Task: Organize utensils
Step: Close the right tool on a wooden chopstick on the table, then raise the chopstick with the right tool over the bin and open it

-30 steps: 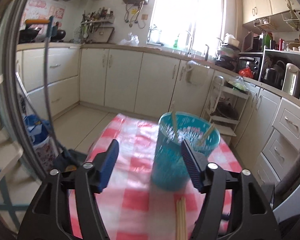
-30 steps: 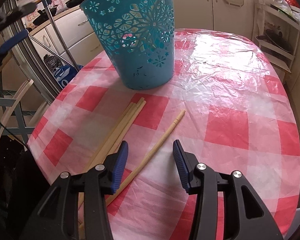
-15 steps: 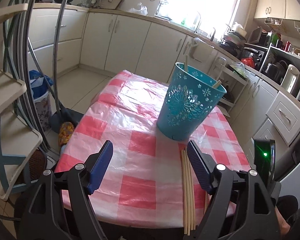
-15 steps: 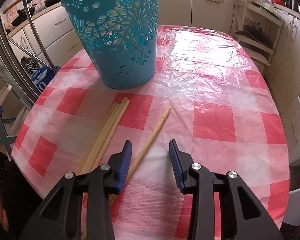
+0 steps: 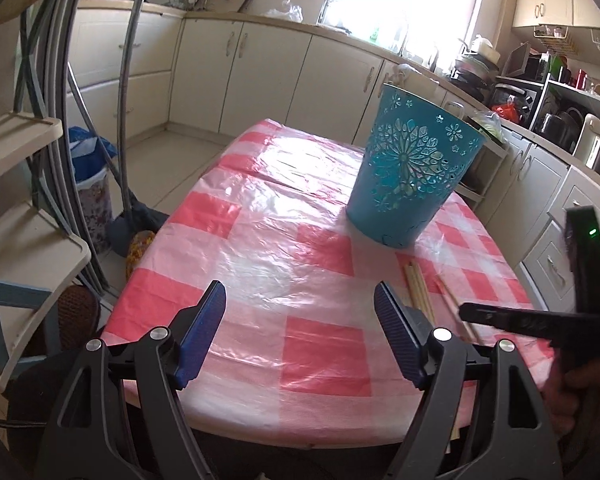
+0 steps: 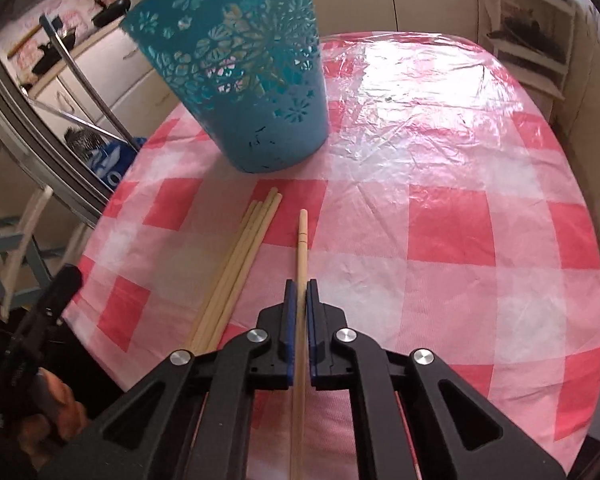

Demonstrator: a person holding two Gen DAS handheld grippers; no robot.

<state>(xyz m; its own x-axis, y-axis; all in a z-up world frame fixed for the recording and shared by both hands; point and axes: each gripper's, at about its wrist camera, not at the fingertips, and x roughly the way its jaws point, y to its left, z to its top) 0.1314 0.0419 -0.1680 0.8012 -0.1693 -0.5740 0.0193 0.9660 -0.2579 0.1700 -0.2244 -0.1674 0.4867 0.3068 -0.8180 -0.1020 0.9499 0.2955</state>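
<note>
A teal cut-out bin [image 5: 412,176] stands on the red-and-white checked table [image 5: 284,264]; it also shows in the right wrist view [image 6: 244,80]. My right gripper [image 6: 301,286] is shut on a single wooden chopstick [image 6: 302,248], which points toward the bin. A bundle of several chopsticks [image 6: 244,256] lies on the cloth just left of it, also seen in the left wrist view [image 5: 418,284]. My left gripper [image 5: 300,300] is open and empty above the table's near edge. The right gripper's black body [image 5: 540,320] shows at the right there.
A white step shelf [image 5: 24,208] and metal poles [image 5: 128,80] stand left of the table. Kitchen cabinets [image 5: 268,76] line the far wall. A wire rack [image 6: 528,28] stands beyond the table's far right. The table edge curves close on the left.
My right gripper has closed on the single chopstick, which now lines up straight between its fingers. My left gripper has pulled back and left from the bin and stayed open.
</note>
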